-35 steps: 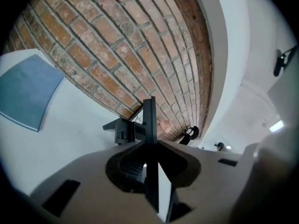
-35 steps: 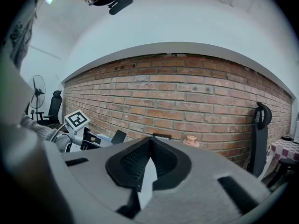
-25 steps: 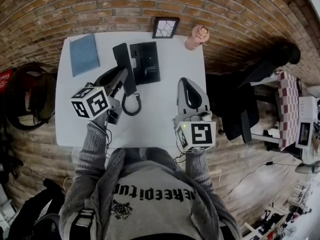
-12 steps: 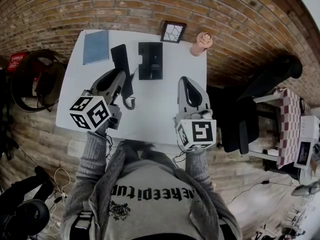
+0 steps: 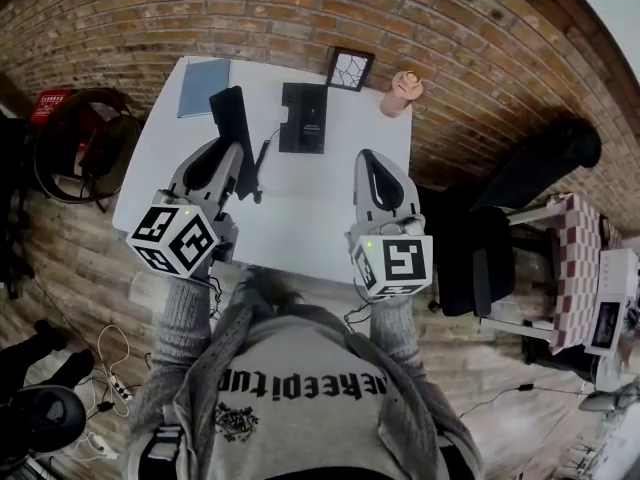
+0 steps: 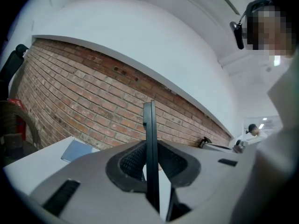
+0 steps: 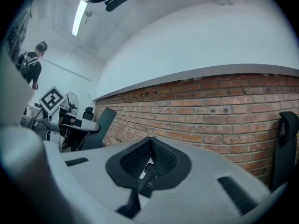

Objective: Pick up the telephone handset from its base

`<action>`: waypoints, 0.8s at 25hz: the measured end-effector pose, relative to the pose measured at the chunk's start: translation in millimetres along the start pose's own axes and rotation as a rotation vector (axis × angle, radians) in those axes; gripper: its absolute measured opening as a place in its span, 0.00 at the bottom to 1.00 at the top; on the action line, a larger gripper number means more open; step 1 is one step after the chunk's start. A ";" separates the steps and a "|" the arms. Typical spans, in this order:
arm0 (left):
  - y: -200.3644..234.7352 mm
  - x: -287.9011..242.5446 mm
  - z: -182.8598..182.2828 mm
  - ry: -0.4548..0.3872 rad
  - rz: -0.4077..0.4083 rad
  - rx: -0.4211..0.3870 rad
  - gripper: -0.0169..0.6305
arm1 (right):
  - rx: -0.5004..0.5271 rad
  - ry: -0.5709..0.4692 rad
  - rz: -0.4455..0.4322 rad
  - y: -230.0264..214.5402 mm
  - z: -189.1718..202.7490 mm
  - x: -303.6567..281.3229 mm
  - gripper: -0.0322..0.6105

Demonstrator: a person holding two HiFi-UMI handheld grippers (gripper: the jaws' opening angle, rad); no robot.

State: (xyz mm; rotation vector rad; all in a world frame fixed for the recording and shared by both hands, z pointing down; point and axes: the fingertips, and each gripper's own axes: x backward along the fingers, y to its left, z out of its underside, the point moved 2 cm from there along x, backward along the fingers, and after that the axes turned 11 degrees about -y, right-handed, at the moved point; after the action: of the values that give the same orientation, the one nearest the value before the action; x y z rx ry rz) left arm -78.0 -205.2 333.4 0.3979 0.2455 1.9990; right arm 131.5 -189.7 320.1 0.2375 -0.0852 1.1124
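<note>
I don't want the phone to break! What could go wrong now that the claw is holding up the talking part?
The left gripper pinches the black handset across its thin side, so it might swivel or slip and fall onto the table. The cord joins the handset to the base, so lifting farther could drag the base along.

- The left hand-held gripper (image 5: 238,160) points level, away from the body. Its jaws press on the black handset (image 5: 230,118), which stands on edge between them.
- The right hand-held gripper (image 5: 368,163) also points level, its jaws together with nothing between them.
- Both forearms, in grey sleeves, reach forward and stay apart.
</note>
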 end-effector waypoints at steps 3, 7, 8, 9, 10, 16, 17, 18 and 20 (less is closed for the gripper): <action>-12.1 11.9 -8.5 -0.030 -0.011 -0.023 0.13 | 0.006 -0.014 -0.014 0.4 -9.2 10.3 0.05; -26.1 24.2 -17.9 -0.064 -0.025 -0.065 0.13 | 0.011 -0.030 -0.021 -0.5 -17.1 22.3 0.05; -29.4 27.1 -19.8 -0.072 -0.029 -0.075 0.13 | 0.013 -0.034 -0.023 -0.6 -19.6 25.1 0.05; -32.7 30.0 -21.6 -0.080 -0.033 -0.085 0.13 | 0.015 -0.037 -0.025 -0.6 -22.0 27.9 0.05; -36.0 33.0 -23.1 -0.088 -0.037 -0.095 0.13 | 0.017 -0.040 -0.027 -0.5 -24.2 30.7 0.05; -54.0 49.3 -31.7 -0.139 -0.056 -0.162 0.13 | 0.025 -0.058 -0.037 0.7 -33.7 45.3 0.05; -56.9 51.7 -33.1 -0.145 -0.060 -0.172 0.13 | 0.026 -0.060 -0.039 1.0 -34.8 47.2 0.05; -59.6 54.0 -34.7 -0.150 -0.064 -0.180 0.13 | 0.027 -0.062 -0.041 1.5 -35.7 49.0 0.05; -64.1 58.8 -37.8 -0.159 -0.073 -0.190 0.13 | 0.029 -0.065 -0.043 2.8 -37.2 52.2 0.05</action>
State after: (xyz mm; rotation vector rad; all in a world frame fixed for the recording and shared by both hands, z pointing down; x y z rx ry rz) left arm -63.3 -124.1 286.5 0.4178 -0.0290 1.8882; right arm 150.1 -134.1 294.1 0.2998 -0.1211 1.0636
